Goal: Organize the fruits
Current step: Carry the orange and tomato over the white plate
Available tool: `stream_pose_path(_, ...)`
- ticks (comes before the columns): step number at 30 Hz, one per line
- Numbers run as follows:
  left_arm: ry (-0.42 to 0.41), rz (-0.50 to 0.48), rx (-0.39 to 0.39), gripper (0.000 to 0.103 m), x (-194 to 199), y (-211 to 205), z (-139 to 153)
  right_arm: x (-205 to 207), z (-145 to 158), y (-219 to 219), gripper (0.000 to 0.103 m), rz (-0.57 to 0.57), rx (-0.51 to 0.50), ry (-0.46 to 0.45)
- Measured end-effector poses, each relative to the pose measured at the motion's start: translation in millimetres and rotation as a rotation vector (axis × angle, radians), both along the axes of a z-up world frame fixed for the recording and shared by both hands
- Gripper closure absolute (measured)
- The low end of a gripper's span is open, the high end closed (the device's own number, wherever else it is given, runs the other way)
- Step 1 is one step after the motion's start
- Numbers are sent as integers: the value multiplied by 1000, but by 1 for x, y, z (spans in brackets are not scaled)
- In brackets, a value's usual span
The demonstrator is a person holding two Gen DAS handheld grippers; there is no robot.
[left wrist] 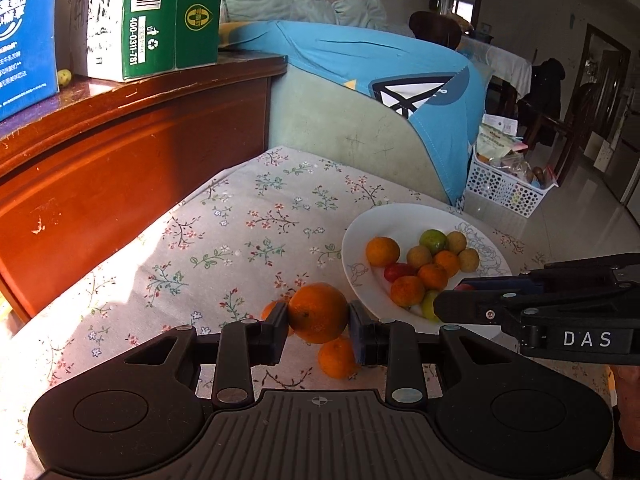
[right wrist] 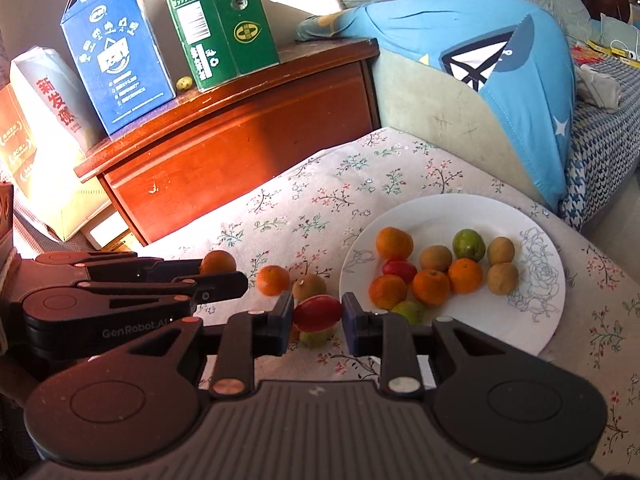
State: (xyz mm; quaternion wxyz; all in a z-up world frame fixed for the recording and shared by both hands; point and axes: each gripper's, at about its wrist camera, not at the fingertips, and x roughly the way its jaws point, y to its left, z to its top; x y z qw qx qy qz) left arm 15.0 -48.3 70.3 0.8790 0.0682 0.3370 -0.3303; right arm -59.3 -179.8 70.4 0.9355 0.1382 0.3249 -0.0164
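Observation:
My left gripper [left wrist: 318, 322] is shut on an orange mandarin [left wrist: 318, 310], held above the flowered cloth [left wrist: 240, 220]. My right gripper [right wrist: 318, 316] is shut on a red cherry tomato [right wrist: 318, 312], just left of the white plate [right wrist: 460, 216]. The plate holds several mandarins, brown fruits, a green one and a red tomato. Loose on the cloth lie a mandarin [right wrist: 273, 279], a brown fruit [right wrist: 309, 287] and a green fruit [right wrist: 316, 338]. In the left wrist view the right gripper [left wrist: 460, 292] reaches over the plate's near rim [left wrist: 360, 248].
A red-brown wooden cabinet [left wrist: 120, 152] stands to the left, with a blue carton [right wrist: 116, 48] and a green carton [right wrist: 220, 20] on top. Behind the cloth is a sofa arm under blue fabric [left wrist: 380, 60]. A white perforated basket [left wrist: 504, 192] sits on the floor.

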Motion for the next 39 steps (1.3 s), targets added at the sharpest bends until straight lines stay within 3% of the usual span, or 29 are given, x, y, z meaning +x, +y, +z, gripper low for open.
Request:
stream_pose_path(7,-17,-40,-35,74,1,-23,15,-4,26,-47,77,-88,43,-51)
stream_pose_path(13,-27,-56,-41,74,13,-50,16,5,30,-80,77,-153,57,-59)
stream_pose_path(32,6,-120,-4,74,57,-124,-17,47,-16,-151,77,-338,316,12)
stream_pose_path(39,11,-125,8,74,64,-135,-25,57,-29,-155,77,-366,295,49)
